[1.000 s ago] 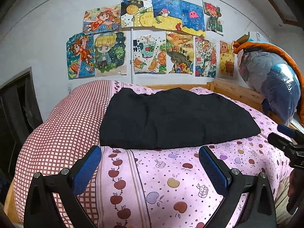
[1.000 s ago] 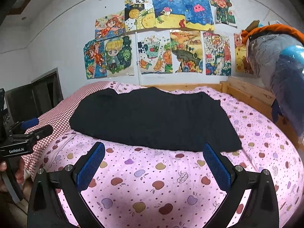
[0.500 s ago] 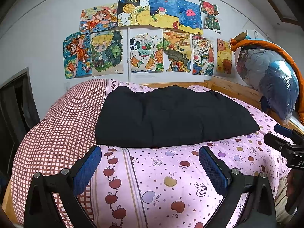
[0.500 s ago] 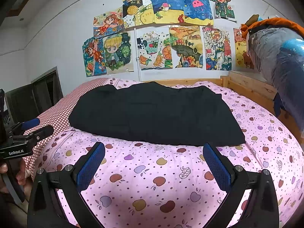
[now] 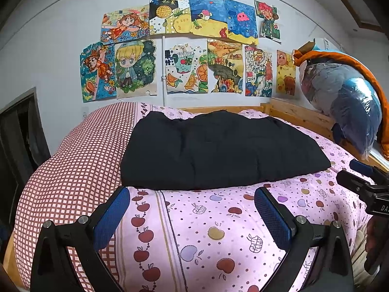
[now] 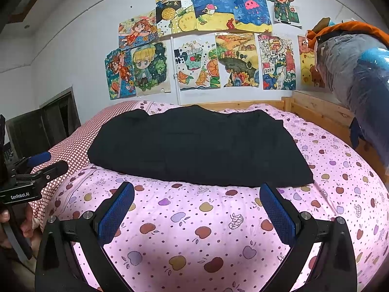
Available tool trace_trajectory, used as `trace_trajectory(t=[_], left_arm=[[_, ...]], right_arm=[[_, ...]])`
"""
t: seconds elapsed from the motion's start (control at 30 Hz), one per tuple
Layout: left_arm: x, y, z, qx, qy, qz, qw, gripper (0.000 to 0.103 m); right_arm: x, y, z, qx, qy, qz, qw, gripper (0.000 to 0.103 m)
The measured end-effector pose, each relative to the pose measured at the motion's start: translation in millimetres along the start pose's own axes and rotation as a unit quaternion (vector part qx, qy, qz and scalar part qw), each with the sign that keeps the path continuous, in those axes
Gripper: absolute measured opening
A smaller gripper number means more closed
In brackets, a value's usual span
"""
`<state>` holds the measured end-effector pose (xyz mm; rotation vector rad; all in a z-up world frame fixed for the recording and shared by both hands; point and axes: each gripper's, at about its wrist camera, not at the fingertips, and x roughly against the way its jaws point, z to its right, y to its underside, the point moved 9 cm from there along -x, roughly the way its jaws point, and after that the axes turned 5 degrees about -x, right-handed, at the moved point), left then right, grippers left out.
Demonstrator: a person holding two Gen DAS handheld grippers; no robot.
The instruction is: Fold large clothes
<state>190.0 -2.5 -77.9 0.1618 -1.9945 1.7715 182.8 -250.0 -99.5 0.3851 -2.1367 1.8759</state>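
1. Filling most of both views, your bed [image 5: 214, 221] carries a pink apple-print cover with a red-checked part on its left.
2. Your black garment [image 5: 218, 150] lies flat across the far half of the bed, folded into a broad slab, its near edge just beyond both tongs.
3. Your left tongs [image 5: 192, 206] hover level above the cover, jaws spread wide, gripping nothing, pointed at the garment's near-left corner.
4. Your right tongs [image 6: 197, 206] hover likewise, jaws wide apart and empty, facing the garment's near edge, well right of the left tongs.
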Motion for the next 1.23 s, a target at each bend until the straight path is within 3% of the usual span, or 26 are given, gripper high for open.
trace_trajectory(t=[0.7,0.83,0.93,1.23], left_arm=[[-3.1,5.1,1.3,0.004,0.008,-0.008,0.9999,0.103],[-3.7,4.9,-0.7,0.007,-0.001,-0.011,0.9999,0.103],[-3.6,4.7,-4.7,-0.002,-0.041,-0.011,0.9991,0.103],[-1.5,3.1,-1.0,-0.011,-0.037,-0.007,0.9992,0.103]], right_arm=[[-0.4,0.4,4.1,-0.005,0.001,-0.001,1.0,0.101],[-0.4,0.5,3.6,-0.004,0.001,0.0,1.0,0.101],[0.1,-0.4,4.2,-0.004,0.001,0.001,1.0,0.101],[0.3,-0.1,5.4,-0.007,0.002,-0.001,1.0,0.101]])
